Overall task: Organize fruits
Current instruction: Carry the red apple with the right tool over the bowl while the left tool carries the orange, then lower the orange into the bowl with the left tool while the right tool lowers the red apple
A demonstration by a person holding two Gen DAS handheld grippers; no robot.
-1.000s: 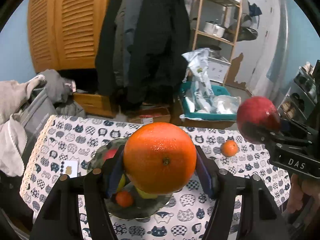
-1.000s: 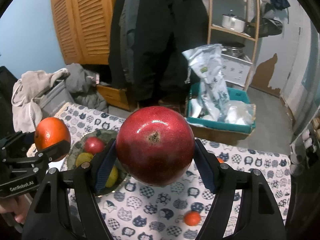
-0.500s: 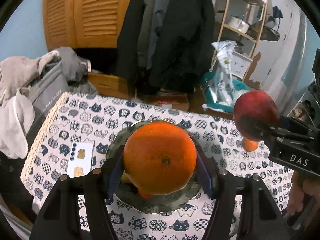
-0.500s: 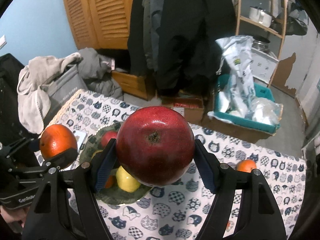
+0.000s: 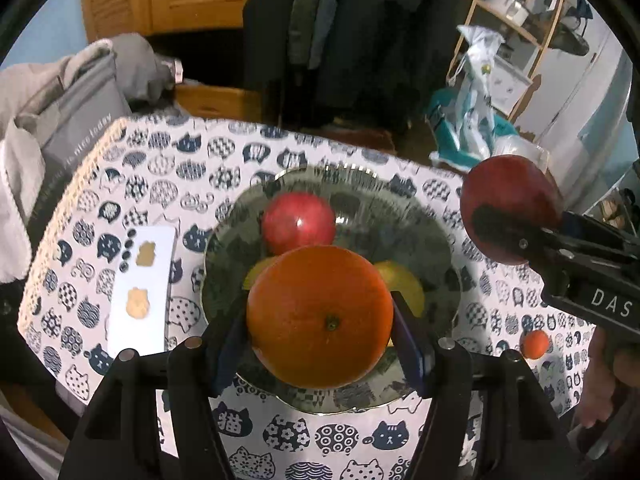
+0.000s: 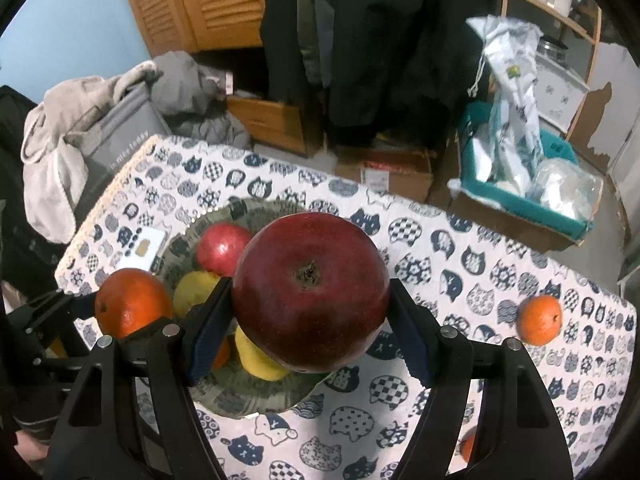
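My left gripper (image 5: 320, 320) is shut on a large orange (image 5: 320, 316) and hangs above the greenish glass bowl (image 5: 400, 196). That bowl holds a red apple (image 5: 298, 222) and yellow fruit (image 5: 404, 284). My right gripper (image 6: 310, 316) is shut on a dark red apple (image 6: 310, 292), over the bowl's (image 6: 192, 236) right side. In the right wrist view the orange (image 6: 132, 304) in the left gripper shows at the left. In the left wrist view the dark red apple (image 5: 510, 208) in the right gripper shows at the right.
A small tangerine (image 6: 539, 320) lies on the cat-print tablecloth (image 6: 460, 264) to the right; part of another orange fruit (image 6: 468, 446) shows near the front edge. A white card (image 5: 142, 292) lies left of the bowl. Clothes, a grey bag and a teal crate stand beyond the table.
Both grippers have come down and tilted toward the table with their fruit still held. The bowl now looks larger and sits directly under them.
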